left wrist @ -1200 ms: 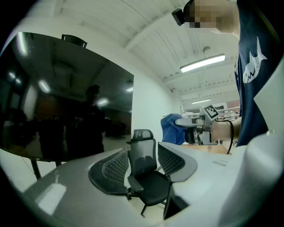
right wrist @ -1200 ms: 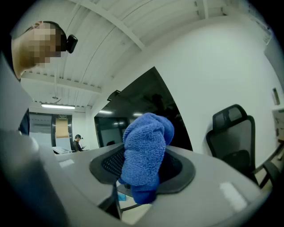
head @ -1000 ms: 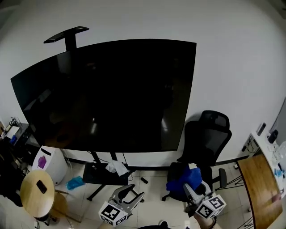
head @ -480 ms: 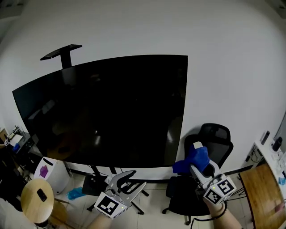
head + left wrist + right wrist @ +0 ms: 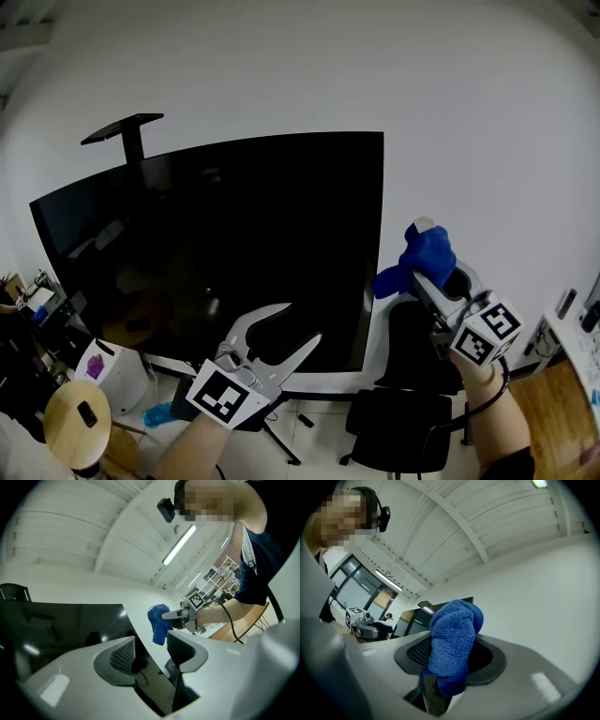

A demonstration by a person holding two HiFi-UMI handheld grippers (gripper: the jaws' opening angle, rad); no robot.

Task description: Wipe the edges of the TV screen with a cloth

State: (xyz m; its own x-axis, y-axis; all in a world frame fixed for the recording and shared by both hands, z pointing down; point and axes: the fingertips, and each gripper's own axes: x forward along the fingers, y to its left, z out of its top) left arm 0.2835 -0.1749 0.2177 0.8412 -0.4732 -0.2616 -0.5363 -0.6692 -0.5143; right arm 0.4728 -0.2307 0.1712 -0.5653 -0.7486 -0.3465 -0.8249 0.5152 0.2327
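Between right gripper point(image 5: 451, 658) jaws, blue cloth point(image 5: 454, 632)

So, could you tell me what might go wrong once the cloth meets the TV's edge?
1. The cloth sits bunched in the right gripper, so a bare jaw tip might scrape the TV.
2. The open, empty left gripper hangs before the lower part of the screen and could bump it.
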